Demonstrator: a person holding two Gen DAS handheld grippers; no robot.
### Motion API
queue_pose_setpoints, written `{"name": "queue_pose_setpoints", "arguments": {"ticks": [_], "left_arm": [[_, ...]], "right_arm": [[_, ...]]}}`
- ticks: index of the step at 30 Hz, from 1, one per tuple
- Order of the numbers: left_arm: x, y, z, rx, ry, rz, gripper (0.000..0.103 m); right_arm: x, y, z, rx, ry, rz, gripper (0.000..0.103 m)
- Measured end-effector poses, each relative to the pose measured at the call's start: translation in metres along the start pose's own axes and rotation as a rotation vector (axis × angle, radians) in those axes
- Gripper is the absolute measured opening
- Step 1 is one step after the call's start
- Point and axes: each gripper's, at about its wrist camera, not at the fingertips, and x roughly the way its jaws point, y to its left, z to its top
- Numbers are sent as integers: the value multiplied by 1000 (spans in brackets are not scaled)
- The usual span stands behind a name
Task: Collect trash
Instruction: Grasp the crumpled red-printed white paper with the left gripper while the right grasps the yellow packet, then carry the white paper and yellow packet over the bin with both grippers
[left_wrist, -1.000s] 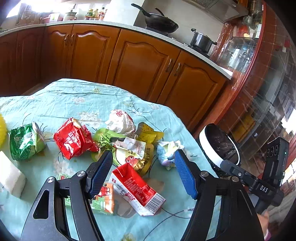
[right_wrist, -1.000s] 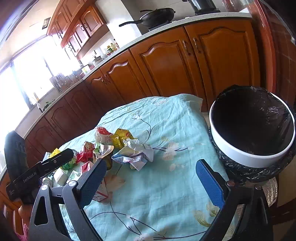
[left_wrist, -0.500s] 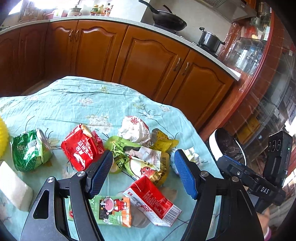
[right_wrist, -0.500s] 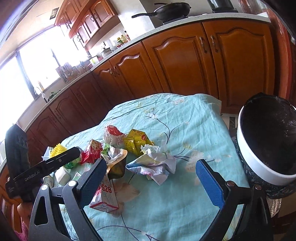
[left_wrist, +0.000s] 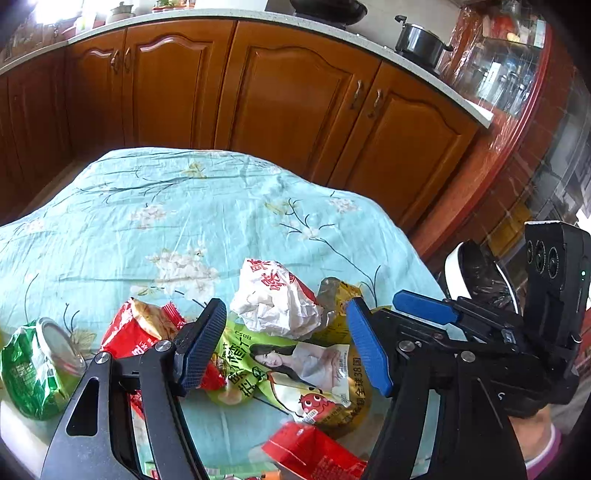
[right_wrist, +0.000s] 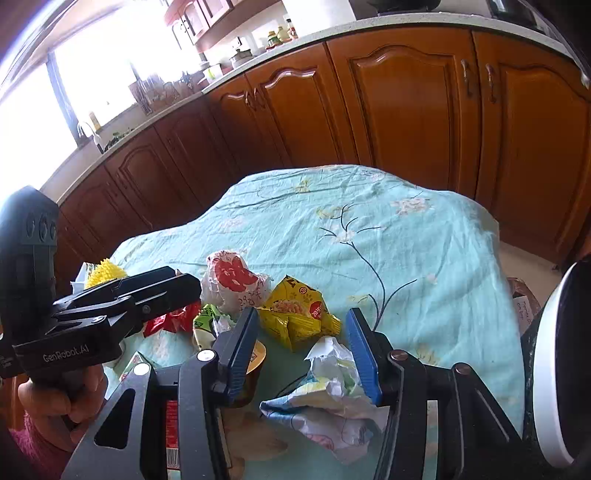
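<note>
The right gripper (right_wrist: 301, 349) is closing, its jaws narrowed to about half of the wide gape they showed a second ago, with the crumpled paper wad (right_wrist: 332, 373) between the blue pads. The right-hand pad looks to touch the paper; the left one stands clear, so no firm grip shows yet. A second ago this gripper faced the bin with the wad well ahead at ten o'clock; now the wad lies right in its mouth. That suggests the reach is over and the pinch has begun.

The left gripper (left_wrist: 288, 343) is also closing, more gently, and is still fairly wide. Between its jaws lies the green snack bag (left_wrist: 295, 365), with the white crumpled wrapper (left_wrist: 277, 299) just past the tips at twelve o'clock. It has moved in over the pile since a second ago, when the red carton (left_wrist: 314, 450) lay between its jaws; that carton now sits near the lower edge at six o'clock. Neither pad visibly presses on anything.

Both grippers slope down toward the tablecloth (left_wrist: 166, 221). In the right wrist view a hand (right_wrist: 59, 398) grips the left tool's handle at eight o'clock. The white-rimmed bin (right_wrist: 550, 369) stands off the table edge at three o'clock, near the right gripper, so that wad probably has a short trip. The yellow packet (right_wrist: 299, 314) and green can (left_wrist: 33, 369) remain uncollected.
</note>
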Motion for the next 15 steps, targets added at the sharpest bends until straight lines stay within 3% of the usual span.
{"name": "queue_pose_setpoints", "arguments": {"ticks": [3, 4, 6, 8, 15], "left_arm": [[11, 2, -1, 4, 38, -16, 32], [13, 2, -3, 5, 41, -26, 31], [12, 2, -3, 18, 28, -27, 26], [11, 1, -3, 26, 24, -32, 8], [-3, -2, 0, 31, -20, -41, 5]], "right_arm": [[18, -1, 1, -9, 43, 5, 39], [22, -2, 0, -9, 53, 6, 28], [28, -4, -2, -4, 62, 10, 21], [28, -5, -3, -3, 55, 16, 10], [11, -6, 0, 18, -9, 29, 6]]}}
